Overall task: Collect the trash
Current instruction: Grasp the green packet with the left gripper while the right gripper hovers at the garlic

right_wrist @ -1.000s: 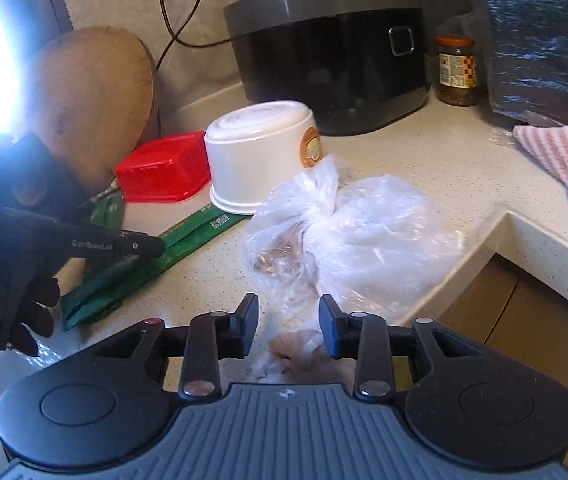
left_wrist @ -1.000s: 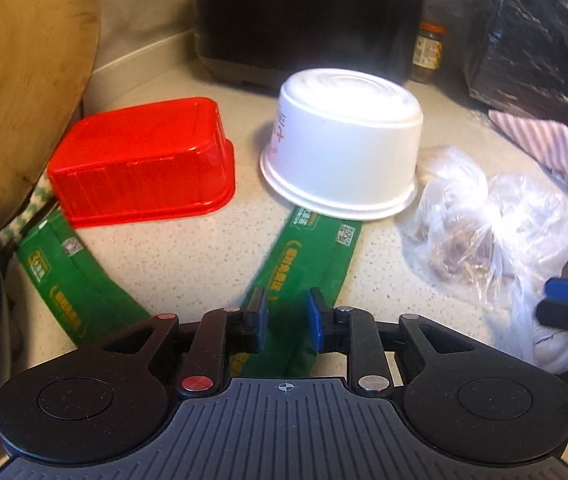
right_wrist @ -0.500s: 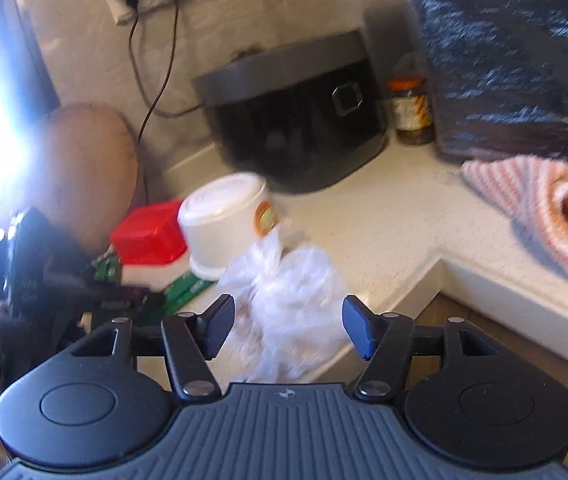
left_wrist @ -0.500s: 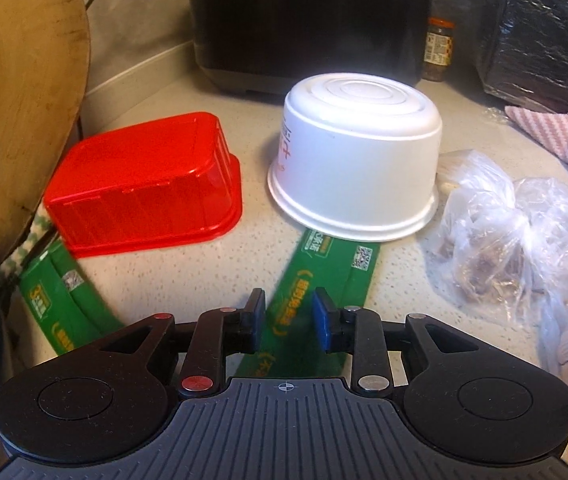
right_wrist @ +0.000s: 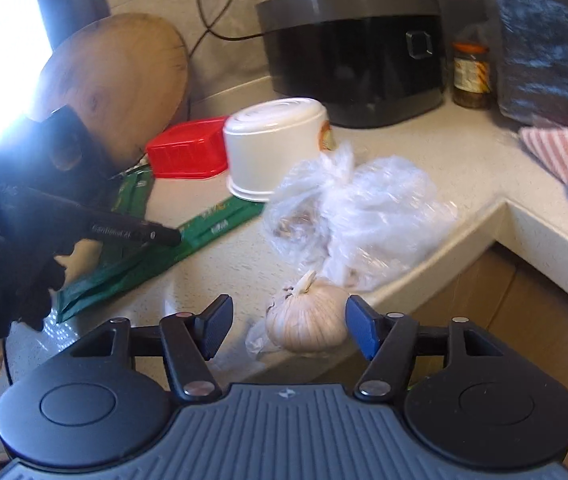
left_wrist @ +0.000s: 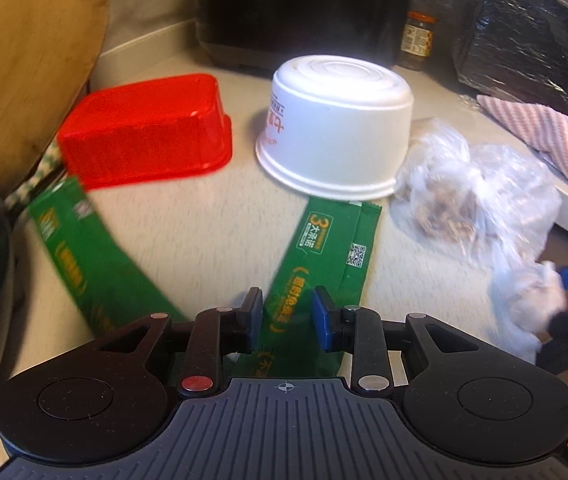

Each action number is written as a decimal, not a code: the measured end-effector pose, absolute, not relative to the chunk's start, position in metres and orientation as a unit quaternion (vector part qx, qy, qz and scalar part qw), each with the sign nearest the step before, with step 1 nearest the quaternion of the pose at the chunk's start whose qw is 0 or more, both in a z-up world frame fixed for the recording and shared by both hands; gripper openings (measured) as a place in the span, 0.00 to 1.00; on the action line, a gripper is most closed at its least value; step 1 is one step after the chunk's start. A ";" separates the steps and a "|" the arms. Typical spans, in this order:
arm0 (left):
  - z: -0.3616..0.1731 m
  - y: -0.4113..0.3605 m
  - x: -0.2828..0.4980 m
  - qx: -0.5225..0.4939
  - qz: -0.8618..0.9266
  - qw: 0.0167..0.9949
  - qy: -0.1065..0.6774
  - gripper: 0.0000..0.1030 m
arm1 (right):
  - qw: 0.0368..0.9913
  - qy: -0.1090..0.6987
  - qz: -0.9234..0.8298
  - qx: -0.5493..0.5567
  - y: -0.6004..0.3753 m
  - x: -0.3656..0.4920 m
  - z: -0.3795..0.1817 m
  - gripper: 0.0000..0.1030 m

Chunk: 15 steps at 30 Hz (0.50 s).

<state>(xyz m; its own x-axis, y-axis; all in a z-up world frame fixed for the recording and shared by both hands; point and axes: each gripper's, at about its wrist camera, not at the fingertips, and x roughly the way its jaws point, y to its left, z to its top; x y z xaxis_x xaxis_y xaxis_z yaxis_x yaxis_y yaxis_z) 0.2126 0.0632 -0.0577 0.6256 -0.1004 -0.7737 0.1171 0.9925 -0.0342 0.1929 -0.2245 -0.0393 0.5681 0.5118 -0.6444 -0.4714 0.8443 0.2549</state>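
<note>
In the left wrist view our left claw sits low over the front edge of the counter, its blue pads narrowly parted around the near end of the green wrapper; whether they actually pinch the film we cannot tell. Compared with a second ago the wrapper looks larger and the claw has crept forward along it, so we judge this grasp nearly set. A second green wrapper lies toward the left edge, and the red tray and the white bowl, both upside down, stand further back, with the clear plastic bag near the right edge. In the right wrist view our right claw is wide open and holds nothing; half a second ago it was lifted and pointed at the back wall, and now it has dropped to the front edge, where a garlic bulb sits between its fingers, untouched. The plastic bag lies just behind the bulb. We judge that all the trash is yet to be collected, with the green wrapper first in line.
</note>
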 end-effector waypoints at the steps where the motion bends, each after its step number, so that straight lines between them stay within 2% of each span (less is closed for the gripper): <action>1: -0.057 0.064 0.207 0.008 -0.060 0.901 0.430 0.31 | 0.881 0.376 0.285 0.030 -0.221 0.195 -0.040 0.52; 3: -0.057 0.066 0.197 0.003 -0.058 0.900 0.432 0.31 | 0.871 0.387 0.301 0.036 -0.213 0.201 -0.043 0.45; 8: -0.045 0.066 0.178 -0.002 -0.069 0.905 0.419 0.29 | 0.863 0.397 0.311 0.030 -0.191 0.203 -0.049 0.45; 11: -0.039 0.058 0.175 0.010 -0.088 0.903 0.421 0.30 | 0.865 0.391 0.312 0.024 -0.192 0.196 -0.044 0.47; 15: -0.047 0.039 0.176 0.107 -0.062 0.887 0.446 0.35 | 0.872 0.382 0.305 0.012 -0.195 0.187 -0.039 0.53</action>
<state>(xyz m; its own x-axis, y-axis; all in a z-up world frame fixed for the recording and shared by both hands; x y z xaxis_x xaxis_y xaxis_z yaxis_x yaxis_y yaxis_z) 0.1756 0.0389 -0.0473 0.5949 -0.0146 -0.8037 0.2053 0.9694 0.1344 0.1872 -0.1947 -0.0389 0.5215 0.5416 -0.6593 -0.5240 0.8131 0.2535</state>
